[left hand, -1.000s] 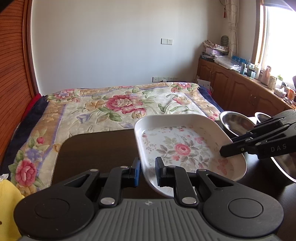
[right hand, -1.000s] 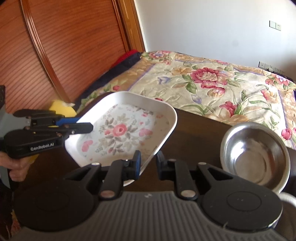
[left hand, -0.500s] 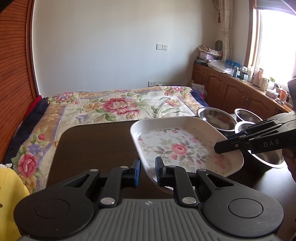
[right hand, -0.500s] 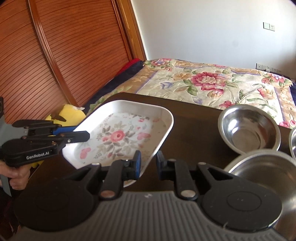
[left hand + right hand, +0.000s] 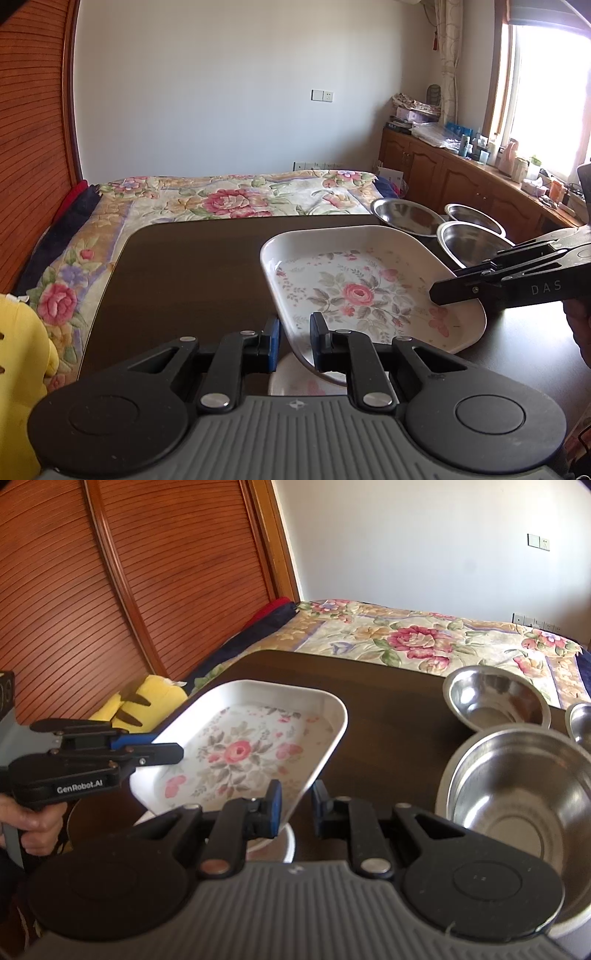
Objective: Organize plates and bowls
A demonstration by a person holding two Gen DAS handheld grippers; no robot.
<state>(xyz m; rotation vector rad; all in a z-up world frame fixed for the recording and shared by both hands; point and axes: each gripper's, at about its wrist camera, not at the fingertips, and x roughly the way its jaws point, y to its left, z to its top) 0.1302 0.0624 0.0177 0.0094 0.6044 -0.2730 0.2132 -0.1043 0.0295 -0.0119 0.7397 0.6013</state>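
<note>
- The left tongs [image 5: 294,345] are clamped on the near rim of a floral rectangular plate [image 5: 354,291], the rim being pinched between the two fingers.
- The right tongs [image 5: 296,809] are closed on the opposite rim of the same plate [image 5: 243,753], so the plate is gripped from both sides.
- The plate is held tilted above the dark worktop [image 5: 192,280], not resting on it.
- Directly beneath the plate, part of a second white dish [image 5: 286,843] is seen on the worktop.
- Three steel bowls are set on the worktop's right side: a large one [image 5: 517,805] nearest, a medium one [image 5: 495,698] beyond it, and a small one [image 5: 581,722] at the edge of view.
- A bed with a flowered cover [image 5: 229,199] lies beyond the worktop.
</note>
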